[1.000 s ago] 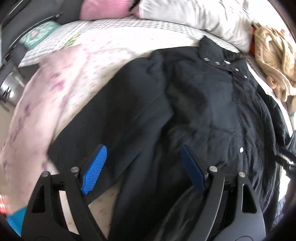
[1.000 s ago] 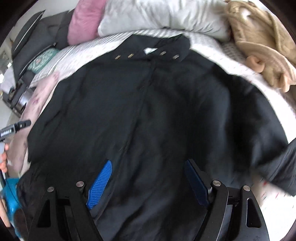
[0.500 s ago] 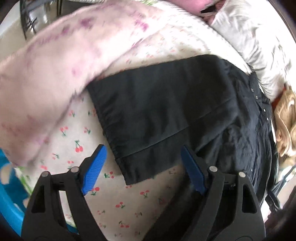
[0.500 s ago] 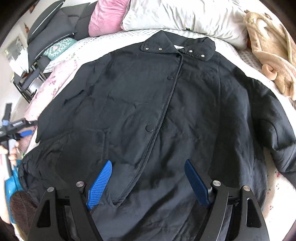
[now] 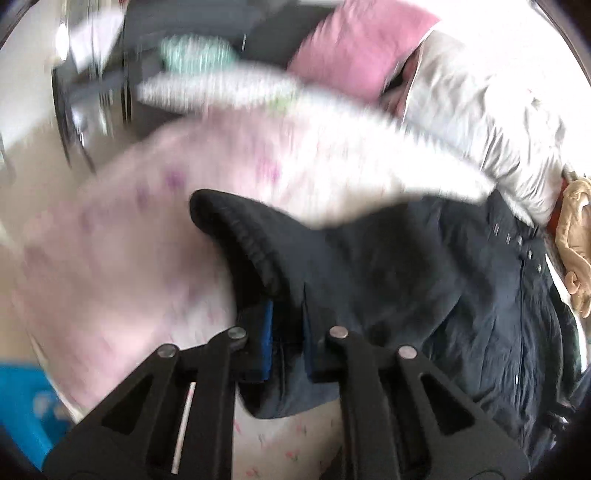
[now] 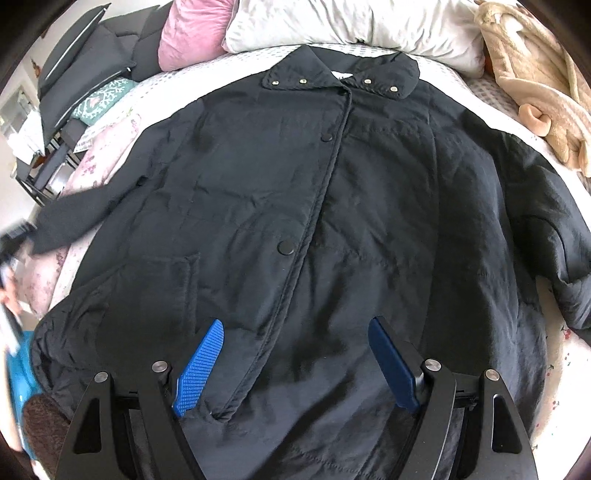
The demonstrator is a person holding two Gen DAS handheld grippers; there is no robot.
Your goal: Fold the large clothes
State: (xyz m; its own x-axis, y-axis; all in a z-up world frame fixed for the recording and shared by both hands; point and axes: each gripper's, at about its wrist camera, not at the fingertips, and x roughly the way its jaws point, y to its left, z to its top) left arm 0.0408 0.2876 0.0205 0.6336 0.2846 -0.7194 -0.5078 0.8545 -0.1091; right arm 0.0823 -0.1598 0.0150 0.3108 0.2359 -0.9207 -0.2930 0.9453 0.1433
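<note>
A large black coat (image 6: 332, 206) lies spread face up on the bed, collar toward the pillows, snaps shut down the front. My left gripper (image 5: 287, 339) is shut on the cuff of the coat's left sleeve (image 5: 258, 258) and holds it raised off the bed; the same sleeve (image 6: 81, 218) shows stretched out to the left in the right wrist view. My right gripper (image 6: 299, 354) is open and empty, hovering over the coat's lower hem. The right sleeve (image 6: 565, 251) lies bent at the bed's right side.
A white pillow (image 6: 351, 26) and a pink pillow (image 6: 192, 33) lie at the head of the bed. A beige plush garment (image 6: 535, 81) lies at the far right. A pink floral blanket (image 5: 147, 229) is bunched at the left. A blue bin (image 5: 26, 406) stands at the lower left.
My left gripper has closed on the sleeve cuff and lifted it off the sheet; its view is blurred by motion. My right gripper has stayed open above the hem.
</note>
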